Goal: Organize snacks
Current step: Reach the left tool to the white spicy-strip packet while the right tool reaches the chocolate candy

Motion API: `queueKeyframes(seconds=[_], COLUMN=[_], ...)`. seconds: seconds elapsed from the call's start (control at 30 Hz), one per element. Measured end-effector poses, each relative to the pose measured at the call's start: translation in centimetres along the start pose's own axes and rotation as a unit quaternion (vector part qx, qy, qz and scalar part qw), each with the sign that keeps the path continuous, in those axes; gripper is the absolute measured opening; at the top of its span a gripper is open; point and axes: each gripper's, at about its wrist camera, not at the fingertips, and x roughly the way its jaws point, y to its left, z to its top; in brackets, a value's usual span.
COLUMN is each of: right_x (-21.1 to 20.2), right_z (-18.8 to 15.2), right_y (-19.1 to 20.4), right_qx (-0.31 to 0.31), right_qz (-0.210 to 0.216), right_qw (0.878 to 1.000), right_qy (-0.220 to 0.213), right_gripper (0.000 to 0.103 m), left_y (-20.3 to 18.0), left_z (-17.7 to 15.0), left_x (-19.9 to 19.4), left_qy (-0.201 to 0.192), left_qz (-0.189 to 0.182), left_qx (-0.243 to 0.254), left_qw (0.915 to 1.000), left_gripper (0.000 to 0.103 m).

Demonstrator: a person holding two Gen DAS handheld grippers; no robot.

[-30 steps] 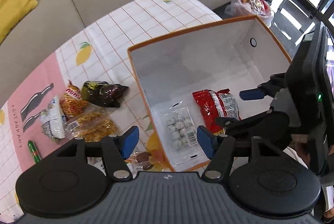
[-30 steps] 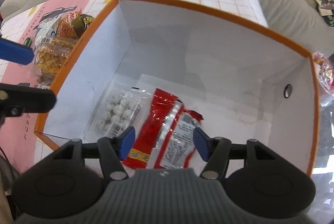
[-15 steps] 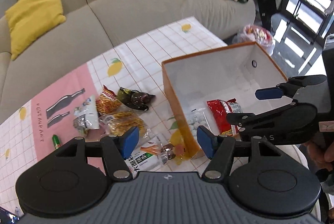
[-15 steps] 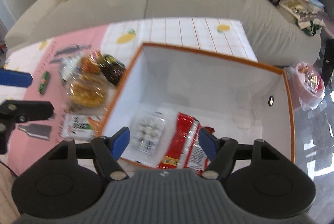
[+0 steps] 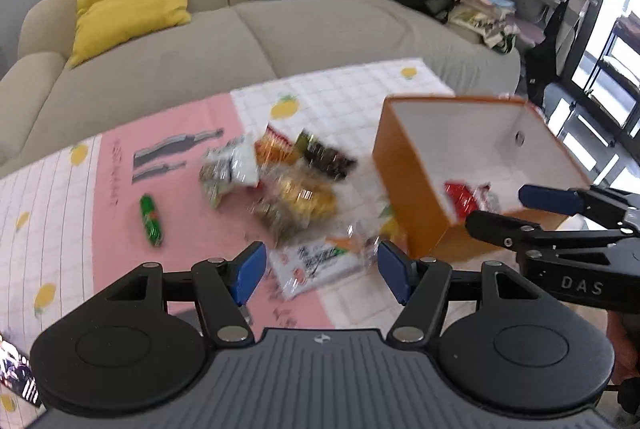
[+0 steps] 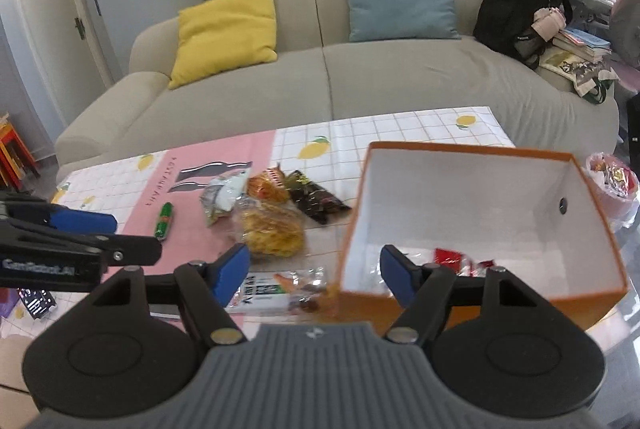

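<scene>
An orange box (image 5: pixel 412 189) (image 6: pixel 596 205) with a white inside stands on the table's right side and holds a red snack packet (image 5: pixel 460 195) (image 6: pixel 448 256). Several loose snacks lie left of it: a yellow bag (image 6: pixel 272 229) (image 5: pixel 308 199), a dark packet (image 6: pixel 316 199), a white-green packet (image 6: pixel 222 195), a green stick (image 6: pixel 164 219) (image 5: pixel 151 215) and a clear flat pack (image 6: pixel 276 289) (image 5: pixel 320 261). My left gripper (image 5: pixel 322 271) is open and empty above the flat pack. My right gripper (image 6: pixel 316 271) is open and empty over the box's near left corner.
The table has a pink and white lemon-print cloth (image 6: pixel 396 129). A beige sofa (image 6: pixel 360 85) with yellow and blue cushions runs behind it. A black backpack (image 6: pixel 516 13) sits at the sofa's right end. A plastic bag of snacks (image 6: pixel 612 181) lies right of the box.
Both grippers have pulled back and up from the box, so more of the table and sofa shows. The left view has swung left toward the loose snacks. Both stay open and empty.
</scene>
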Motion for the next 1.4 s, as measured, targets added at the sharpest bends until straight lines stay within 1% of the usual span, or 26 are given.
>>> queueKeyframes(seconds=[0.07, 0.17, 0.23, 0.3, 0.4, 0.53, 0.63, 0.8, 0.9, 0.97, 1.07, 1.17, 1.2, 1.27, 1.33, 1.37, 1.4], right_x=[0.3, 1.3, 2.2, 3.3, 5.2, 7.6, 9.3, 11.9, 13.1, 13.5, 13.9, 14.3, 14.5, 14.8, 15.0, 15.2, 15.3], right_z=[-1.4, -3.0, -3.6, -4.0, -4.5, -5.2, -5.7, -5.8, -6.3, -6.9, -8.0, -8.4, -8.6, -8.9, -9.2, -9.4, -9.5], right_y=[1.1, 2.4, 2.7, 3.0, 3.7, 4.5, 5.1, 5.7, 6.1, 6.6, 7.2, 7.2, 7.2, 7.4, 7.6, 7.7, 7.7], right_qx=[-0.020, -0.058, -0.069, -0.075, -0.090, -0.120, -0.152, -0.207, -0.248, -0.285, -0.329, -0.336, -0.340, -0.347, -0.347, -0.349, -0.350], right_qz=[-0.009, -0.015, -0.013, -0.013, -0.016, -0.027, -0.034, -0.045, -0.056, -0.058, -0.060, -0.064, -0.067, -0.074, -0.083, -0.088, -0.093], right_qw=[1.000, 0.998, 0.998, 0.997, 0.996, 0.992, 0.987, 0.976, 0.966, 0.956, 0.942, 0.938, 0.937, 0.934, 0.933, 0.932, 0.931], right_qy=[-0.007, -0.005, 0.002, 0.011, 0.025, 0.039, 0.046, 0.052, 0.050, 0.041, 0.039, 0.047, 0.047, 0.049, 0.051, 0.048, 0.046], right_gripper=[0.064, 0.061, 0.054, 0.052, 0.048, 0.046, 0.046, 0.046, 0.047, 0.049, 0.051, 0.051, 0.051, 0.051, 0.051, 0.051, 0.051], left_y=[0.3, 0.8, 1.0, 1.3, 1.5, 2.0, 2.2, 2.6, 2.7, 2.8, 3.0, 3.0, 3.0, 3.2, 3.7, 3.8, 3.8], left_z=[-1.1, -2.1, -2.6, -2.9, -2.8, -2.5, -2.4, -2.1, -2.1, -2.1, -2.0, -1.9, -1.9, -1.8, -1.6, -1.6, -1.6], left_x=[0.5, 1.9, 2.8, 3.9, 5.5, 8.2, 10.4, 13.9, 15.6, 16.7, 18.0, 19.1, 19.4, 19.9, 20.3, 20.4, 20.4], left_qy=[0.006, 0.020, 0.029, 0.038, 0.052, 0.067, 0.082, 0.109, 0.124, 0.129, 0.135, 0.137, 0.137, 0.134, 0.134, 0.131, 0.129], left_qz=[-0.002, -0.013, -0.023, -0.032, -0.032, -0.043, -0.056, -0.085, -0.107, -0.119, -0.128, -0.140, -0.140, -0.146, -0.157, -0.156, -0.154], left_qx=[0.012, 0.033, 0.051, 0.073, 0.107, 0.149, 0.189, 0.238, 0.270, 0.290, 0.308, 0.324, 0.329, 0.331, 0.314, 0.306, 0.304], left_qw=[0.9999, 0.9992, 0.9980, 0.9961, 0.9924, 0.9857, 0.9769, 0.9614, 0.9489, 0.9409, 0.9329, 0.9254, 0.9238, 0.9225, 0.9269, 0.9301, 0.9312], left_gripper=[0.075, 0.075, 0.075, 0.075, 0.075, 0.075, 0.076, 0.080, 0.081, 0.081, 0.081, 0.082, 0.083, 0.089, 0.091, 0.091, 0.091])
